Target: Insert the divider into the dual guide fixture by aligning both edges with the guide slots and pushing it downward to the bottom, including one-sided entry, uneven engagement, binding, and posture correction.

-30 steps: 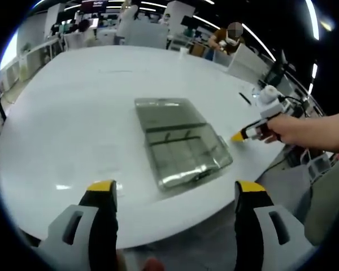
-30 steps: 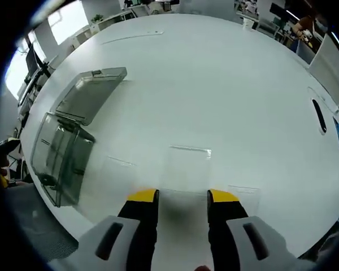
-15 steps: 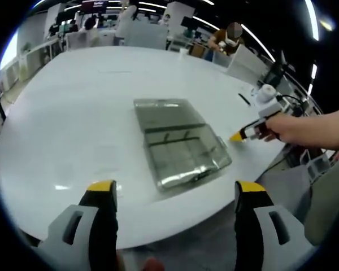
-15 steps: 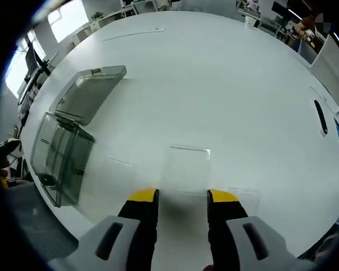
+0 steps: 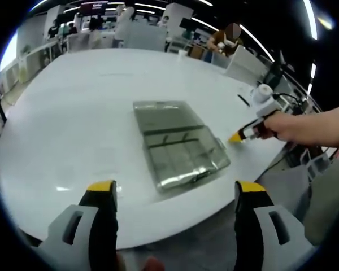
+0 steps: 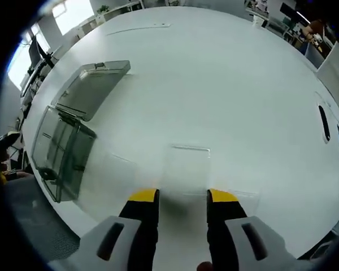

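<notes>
Little is changed over the last second: the clear divider (image 6: 185, 169) is kept clamped by the right hand-held gripper (image 6: 182, 196) above the table (image 6: 231, 96), slightly nearer the fixture (image 6: 65, 152); the left hand-held gripper (image 5: 175, 187) is held wide apart, empty. Insertion is judged not yet begun.

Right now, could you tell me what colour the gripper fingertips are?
Yellow fingertips, clearest in the right gripper view.

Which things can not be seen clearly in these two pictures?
- Guide slots inside the clear box: too small and glare-washed in both views.
- Clear divider, right gripper view: transparent on the white table; its near edge lies between the right hand-held gripper jaws, contact unclear.
- Right hand-held gripper in the left gripper view: mostly covered by the person's hand.
</notes>
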`<state>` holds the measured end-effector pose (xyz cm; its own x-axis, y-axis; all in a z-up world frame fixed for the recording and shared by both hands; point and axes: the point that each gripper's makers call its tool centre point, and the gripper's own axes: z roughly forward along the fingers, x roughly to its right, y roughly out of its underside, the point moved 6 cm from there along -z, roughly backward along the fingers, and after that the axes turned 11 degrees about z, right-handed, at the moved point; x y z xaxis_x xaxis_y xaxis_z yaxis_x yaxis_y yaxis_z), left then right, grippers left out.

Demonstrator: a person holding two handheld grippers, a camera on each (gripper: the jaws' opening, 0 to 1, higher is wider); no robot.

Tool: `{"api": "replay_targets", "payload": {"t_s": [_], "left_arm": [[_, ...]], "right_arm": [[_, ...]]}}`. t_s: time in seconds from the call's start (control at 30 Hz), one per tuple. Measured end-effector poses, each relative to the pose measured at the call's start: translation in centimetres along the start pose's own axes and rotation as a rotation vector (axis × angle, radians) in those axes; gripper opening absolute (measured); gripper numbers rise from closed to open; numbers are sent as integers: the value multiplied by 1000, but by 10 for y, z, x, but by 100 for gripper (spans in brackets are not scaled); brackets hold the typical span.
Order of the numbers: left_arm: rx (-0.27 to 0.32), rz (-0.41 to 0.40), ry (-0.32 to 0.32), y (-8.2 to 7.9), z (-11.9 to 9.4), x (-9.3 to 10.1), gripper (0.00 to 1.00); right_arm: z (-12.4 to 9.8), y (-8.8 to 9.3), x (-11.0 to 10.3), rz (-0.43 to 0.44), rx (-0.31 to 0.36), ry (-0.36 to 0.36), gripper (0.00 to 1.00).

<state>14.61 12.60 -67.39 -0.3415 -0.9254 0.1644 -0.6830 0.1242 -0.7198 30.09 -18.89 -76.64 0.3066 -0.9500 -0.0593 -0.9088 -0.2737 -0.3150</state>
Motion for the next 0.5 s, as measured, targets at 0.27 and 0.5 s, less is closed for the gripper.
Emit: {"api": "replay_targets", "payload": {"t_s": [0.27, 0.5], "left_arm": [[4, 9, 5, -3, 0, 3, 83], [6, 18, 5, -4, -2, 3, 83]], "right_arm": [[-2, 2, 1, 39, 14, -48, 27], [-6, 4, 2, -17, 27, -52, 27]]}}
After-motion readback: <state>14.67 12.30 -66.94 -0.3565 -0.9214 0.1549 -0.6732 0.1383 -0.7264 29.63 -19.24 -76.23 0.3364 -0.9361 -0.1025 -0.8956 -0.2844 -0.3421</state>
